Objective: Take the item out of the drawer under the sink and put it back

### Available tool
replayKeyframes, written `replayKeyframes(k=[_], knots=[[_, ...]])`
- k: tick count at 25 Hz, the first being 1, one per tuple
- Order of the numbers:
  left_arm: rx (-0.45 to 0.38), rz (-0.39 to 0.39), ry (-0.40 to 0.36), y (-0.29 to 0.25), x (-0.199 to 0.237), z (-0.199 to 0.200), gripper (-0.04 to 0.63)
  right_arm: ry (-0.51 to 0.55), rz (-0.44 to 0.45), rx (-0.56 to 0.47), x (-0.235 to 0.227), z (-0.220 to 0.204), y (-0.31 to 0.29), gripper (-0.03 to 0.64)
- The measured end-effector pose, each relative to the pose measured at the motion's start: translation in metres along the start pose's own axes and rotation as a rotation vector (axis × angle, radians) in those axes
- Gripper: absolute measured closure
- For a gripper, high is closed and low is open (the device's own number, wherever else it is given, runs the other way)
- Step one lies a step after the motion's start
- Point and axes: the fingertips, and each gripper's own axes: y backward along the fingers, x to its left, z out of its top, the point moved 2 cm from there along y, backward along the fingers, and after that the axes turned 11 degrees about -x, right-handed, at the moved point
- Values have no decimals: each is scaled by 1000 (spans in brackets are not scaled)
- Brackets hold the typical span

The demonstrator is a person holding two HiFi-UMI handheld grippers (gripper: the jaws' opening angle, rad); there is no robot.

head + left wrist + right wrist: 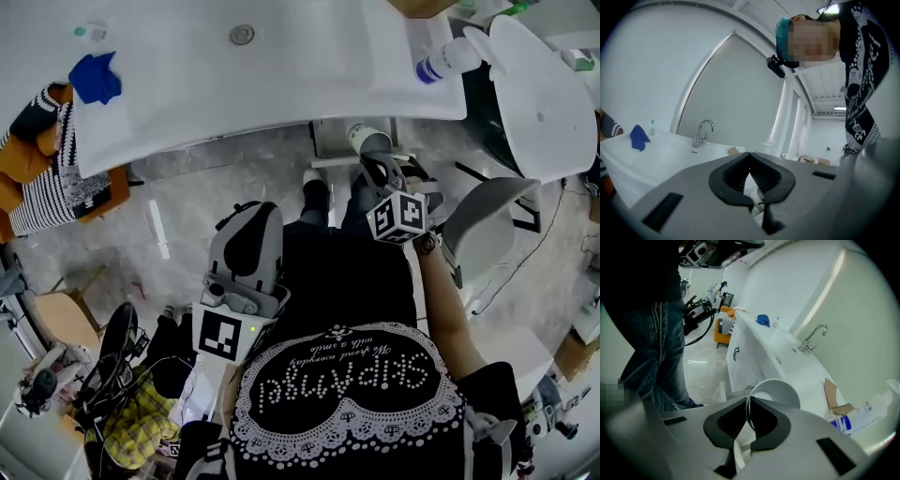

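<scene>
My right gripper (382,171) is shut on the rim of a white paper cup (368,141), held in the air below the front edge of the white sink counter (281,94). In the right gripper view the cup (777,391) has its thin wall pinched between the black pads (761,416), its open mouth turned toward the white cabinet front (740,363) with a dark handle. My left gripper (247,210) hangs lower at the person's left side, apart from the cup. Its jaws (750,158) are shut on nothing and point up at the faucet (704,132).
On the counter lie a blue cloth (95,77), a white bottle with a blue label (442,62) and a cardboard piece (835,399). A white round seat (542,98) stands at the right. At the left are striped fabric (42,183) and a cart with cables (112,375).
</scene>
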Motion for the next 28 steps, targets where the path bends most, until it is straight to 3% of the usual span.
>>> replayKeyframes(k=[14,28], knots=[[69,39,21,6,-2,-12,591,-32,76,67,7,-46,-32,591],[94,132,44,15,5,-17,591,-30,166,103,8,-74,-64,591]])
